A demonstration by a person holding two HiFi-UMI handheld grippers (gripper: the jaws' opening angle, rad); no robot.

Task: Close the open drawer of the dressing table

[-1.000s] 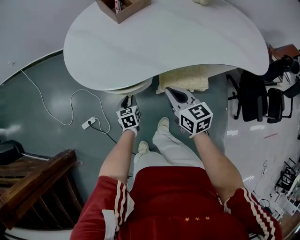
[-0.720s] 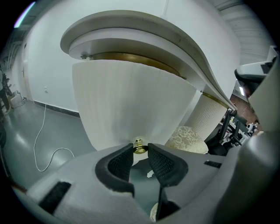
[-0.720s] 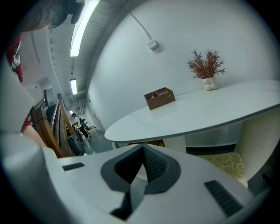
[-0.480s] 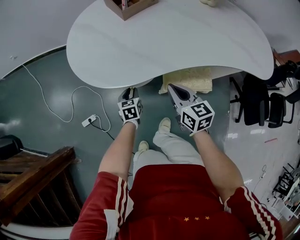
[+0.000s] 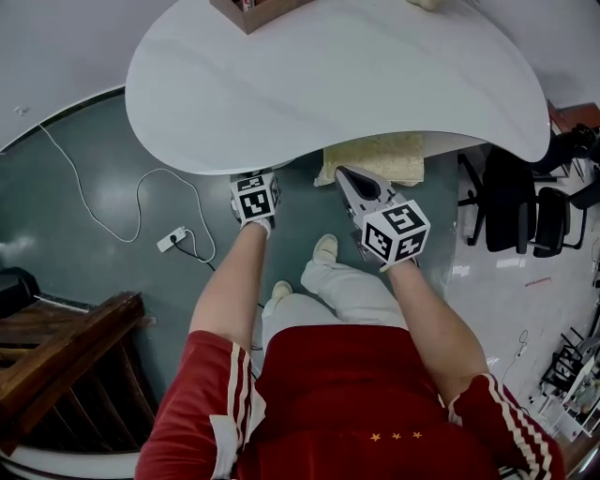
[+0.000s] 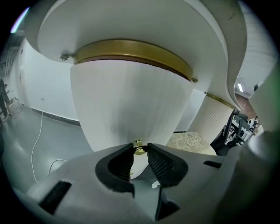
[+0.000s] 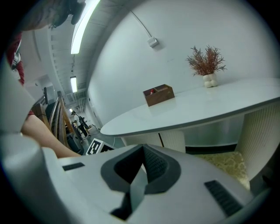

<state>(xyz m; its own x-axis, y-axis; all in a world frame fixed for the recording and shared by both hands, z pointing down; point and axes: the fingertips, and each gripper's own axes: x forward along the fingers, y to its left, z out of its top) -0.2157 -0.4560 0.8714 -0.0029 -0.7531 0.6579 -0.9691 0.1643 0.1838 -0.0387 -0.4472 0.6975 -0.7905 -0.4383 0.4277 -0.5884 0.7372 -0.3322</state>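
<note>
The dressing table has a white curved top [image 5: 337,75]. Under it, the left gripper view shows the rounded white drawer front [image 6: 131,100] with a gold band along its upper edge. A small gold knob [image 6: 139,148] sits on that front. My left gripper [image 6: 139,152] is shut on the knob at its pad tips. In the head view only its marker cube [image 5: 255,199] shows, right at the table's edge, and the jaws and drawer are hidden beneath the top. My right gripper [image 5: 345,178] hangs to the right, shut and holding nothing, short of the table.
A beige cushioned stool [image 5: 370,155] stands under the table beside the drawer. A wooden box [image 5: 248,11] and a vase of dried twigs [image 7: 209,78] sit on top. A power strip with cable [image 5: 172,241] lies on the floor at left, office chairs [image 5: 516,202] at right.
My left gripper has moved forward to the table's edge. The drawer's rounded front, which stuck out before, has slid out of sight beneath the top. The right gripper has barely shifted.
</note>
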